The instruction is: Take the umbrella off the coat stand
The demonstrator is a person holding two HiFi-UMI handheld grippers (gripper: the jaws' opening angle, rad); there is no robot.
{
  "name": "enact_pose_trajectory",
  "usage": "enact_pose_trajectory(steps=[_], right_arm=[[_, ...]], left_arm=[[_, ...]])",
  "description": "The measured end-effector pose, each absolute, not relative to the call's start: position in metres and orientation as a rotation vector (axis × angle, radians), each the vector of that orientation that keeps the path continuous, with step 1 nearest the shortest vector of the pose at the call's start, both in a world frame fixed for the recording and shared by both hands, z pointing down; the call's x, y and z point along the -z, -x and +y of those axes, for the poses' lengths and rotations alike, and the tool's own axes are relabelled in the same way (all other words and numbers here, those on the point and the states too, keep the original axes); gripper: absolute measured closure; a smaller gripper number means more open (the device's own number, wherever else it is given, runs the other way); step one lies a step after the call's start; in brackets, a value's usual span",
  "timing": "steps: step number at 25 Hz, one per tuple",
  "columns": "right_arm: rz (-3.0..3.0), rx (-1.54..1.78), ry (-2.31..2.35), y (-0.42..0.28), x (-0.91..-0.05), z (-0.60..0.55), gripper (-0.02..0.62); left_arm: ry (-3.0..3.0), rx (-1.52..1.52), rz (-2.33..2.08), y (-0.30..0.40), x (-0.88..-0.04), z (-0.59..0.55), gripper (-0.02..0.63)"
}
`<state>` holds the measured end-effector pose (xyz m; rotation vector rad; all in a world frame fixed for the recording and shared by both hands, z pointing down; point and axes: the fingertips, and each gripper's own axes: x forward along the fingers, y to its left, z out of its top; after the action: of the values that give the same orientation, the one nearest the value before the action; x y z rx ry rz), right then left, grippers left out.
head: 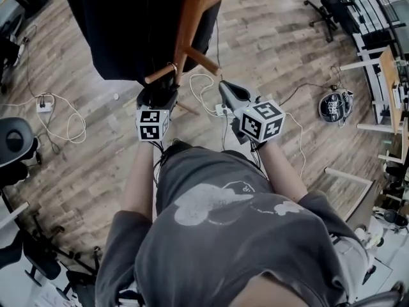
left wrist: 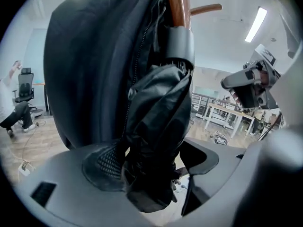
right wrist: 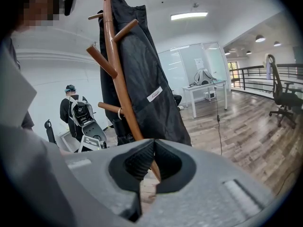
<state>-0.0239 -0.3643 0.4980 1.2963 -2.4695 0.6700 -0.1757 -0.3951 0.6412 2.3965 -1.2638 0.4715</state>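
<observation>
Head view, left gripper (head: 158, 93) apart around one umbrella (left wrist: 158, 122), right gripper (head: 227, 89) closed, empty, one coat stand (head: 192, 11), one coat (head: 128, 24).

left claw (head: 158, 94): i see jaws spread wide, tilted slightly down
right claw (right wrist: 152, 157): i see jaws pressed together

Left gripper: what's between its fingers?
The folded black umbrella, hanging on the coat stand; the fingers stand apart around it. The left gripper view shows it.
</observation>
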Motion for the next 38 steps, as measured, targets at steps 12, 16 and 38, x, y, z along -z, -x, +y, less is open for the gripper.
enact_pose_trajectory(steps=[12,16,38], right_arm=[[-2.449,-0.709,-1.337,0.017,-0.498,-0.357,0.597],[-2.450,-0.707,-1.349,0.015,-0.494,-0.354,0.597],[-2.543,-0.708,-1.238,0.028,-0.482,-0.332,0.597]], left_arm=[[-2.403,-0.588,-1.142,0.164,-0.649,-0.401,0.300],[-2.386,-0.609,-1.079,0.161,-0.646,-0.391,0.318],[-2.293,-0.466,-1.147,0.181,-0.609,-0.346,0.331]])
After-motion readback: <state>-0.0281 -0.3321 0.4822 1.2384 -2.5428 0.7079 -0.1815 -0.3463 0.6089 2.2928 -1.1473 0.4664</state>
